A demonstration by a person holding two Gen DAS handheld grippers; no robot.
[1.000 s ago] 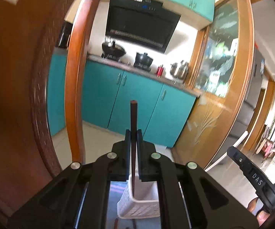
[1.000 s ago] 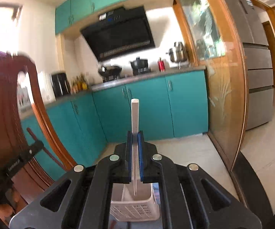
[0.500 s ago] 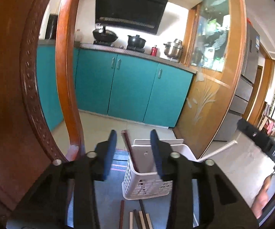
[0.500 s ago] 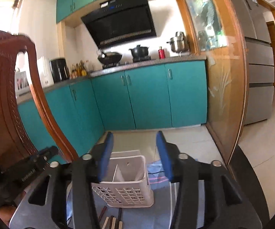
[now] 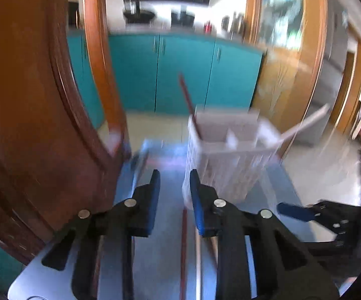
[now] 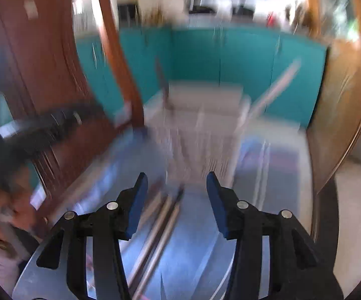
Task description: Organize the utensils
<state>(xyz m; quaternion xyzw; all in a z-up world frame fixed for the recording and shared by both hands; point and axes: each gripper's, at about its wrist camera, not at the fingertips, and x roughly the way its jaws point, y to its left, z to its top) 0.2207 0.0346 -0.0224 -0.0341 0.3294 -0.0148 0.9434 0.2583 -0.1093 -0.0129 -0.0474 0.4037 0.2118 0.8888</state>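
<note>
Both chopsticks, clamped a second ago, now stand leaning in the white basket [image 5: 226, 150], dark one [image 5: 186, 95] at left, white one [image 5: 305, 122] at right, while left gripper [image 5: 174, 178], just narrowing, and right gripper [image 6: 176, 181] hang apart and empty over loose chopsticks [image 6: 163, 215] on the table [image 5: 165, 262].

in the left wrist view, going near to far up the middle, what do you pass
left gripper with jaws apart → chopsticks lying on the table → white basket with a dark chopstick standing in it → tiled floor → teal cabinets → counter with pots
</note>
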